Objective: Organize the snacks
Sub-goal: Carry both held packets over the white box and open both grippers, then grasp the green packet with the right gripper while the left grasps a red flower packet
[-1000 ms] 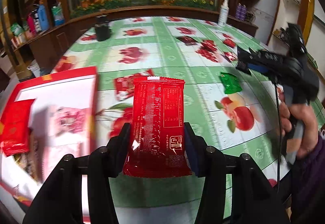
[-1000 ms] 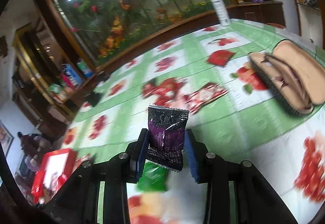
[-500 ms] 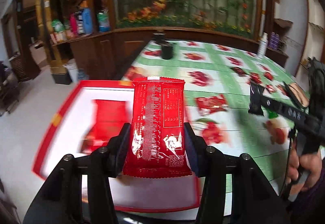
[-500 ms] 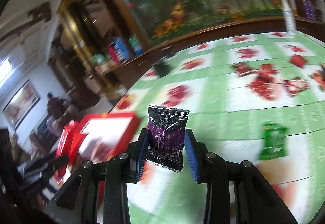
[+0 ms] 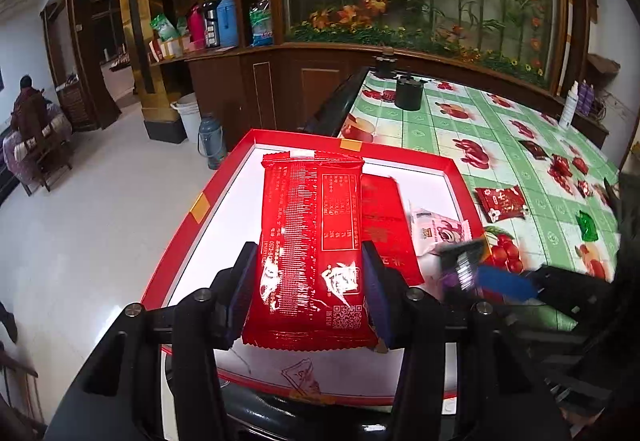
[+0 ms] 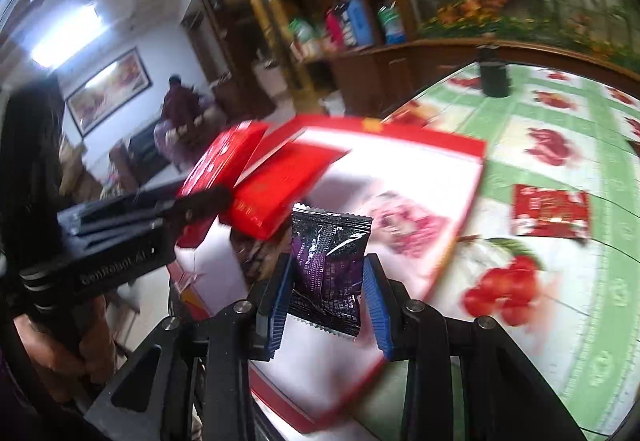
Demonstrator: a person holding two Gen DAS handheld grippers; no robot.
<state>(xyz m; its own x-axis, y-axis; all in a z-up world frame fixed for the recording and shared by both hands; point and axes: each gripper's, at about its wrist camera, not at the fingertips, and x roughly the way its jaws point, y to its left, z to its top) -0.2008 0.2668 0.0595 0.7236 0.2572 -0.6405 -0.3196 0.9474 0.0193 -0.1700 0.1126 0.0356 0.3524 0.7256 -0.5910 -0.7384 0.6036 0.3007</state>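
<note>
A: Holding a long red snack packet (image 5: 312,249) upright, the left tool (image 5: 306,293) is clamping it by its long edges, both pads pressing in. The packet's printed back is facing the camera.

B: Where is it sitting in the scene?

A: It is hanging over the red box (image 5: 404,155) with the white floor, which is lying at the near left corner of the bench (image 5: 460,129). The box is overhanging the bench edge a bit on the left side.

B: Anything lying inside the box?

A: A flat red packet (image 5: 386,225) is lying just right of the held one, and a pink-and-white packet (image 5: 438,227) is lying further right against the box's right wall.

B: And the right tool (image 6: 326,301)?

A: It is gripping a small dark purple packet (image 6: 330,273) between its blue pads, upright, over the near right part of the same box. In the left wrist view it is showing at the right, blurred.

B: What is remaining out on the bench?

A: A red flowered packet (image 5: 502,201) is lying just right of the box. A green packet (image 5: 586,225) is lying further right. A cluster of small red packets (image 5: 564,169) and a dark packet (image 5: 534,149) are lying farther back on the right. A black cup (image 5: 408,93) is standing at the far left edge.

B: Is the person showing?

A: A hand (image 6: 68,357) gripping the left tool's handle is showing at the left of the right wrist view, blurred.
</note>
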